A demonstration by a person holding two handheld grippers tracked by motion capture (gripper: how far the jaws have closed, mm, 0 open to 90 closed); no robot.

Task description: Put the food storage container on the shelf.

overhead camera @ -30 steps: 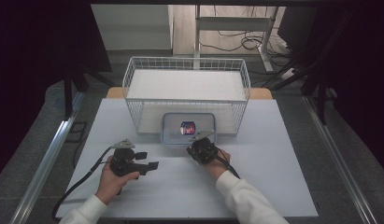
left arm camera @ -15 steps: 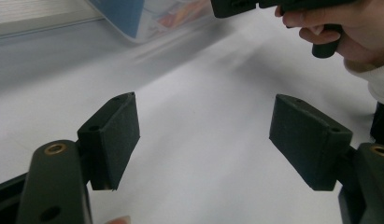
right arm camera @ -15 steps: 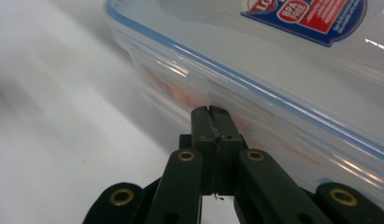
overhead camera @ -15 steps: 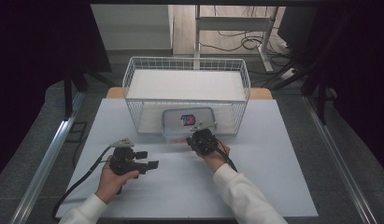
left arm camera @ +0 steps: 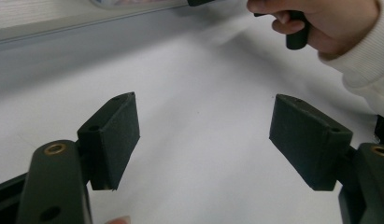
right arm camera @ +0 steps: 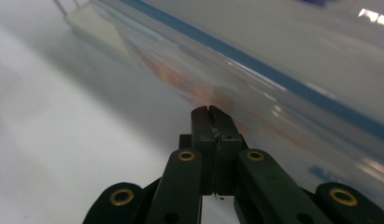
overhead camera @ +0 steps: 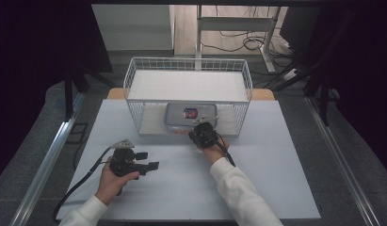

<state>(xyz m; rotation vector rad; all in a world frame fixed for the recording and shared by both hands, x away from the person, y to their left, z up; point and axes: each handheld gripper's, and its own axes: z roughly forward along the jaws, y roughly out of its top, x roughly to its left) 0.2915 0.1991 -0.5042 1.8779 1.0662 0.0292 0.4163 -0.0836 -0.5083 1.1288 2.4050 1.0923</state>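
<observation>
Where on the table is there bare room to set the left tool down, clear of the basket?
The white table is bare right of the right tool, out to its right edge, and between the two forearms along the near edge. It is crowded at the wire basket, where the clear container sits. The left tool is open.

Closed tool (right arm camera: 210, 111) against clear container (right arm camera: 292, 70)

The right tongs (overhead camera: 198, 131) have been carried forward to the wire basket (overhead camera: 134, 89), and the clear container (overhead camera: 189, 115) pushed farther inside it.
</observation>
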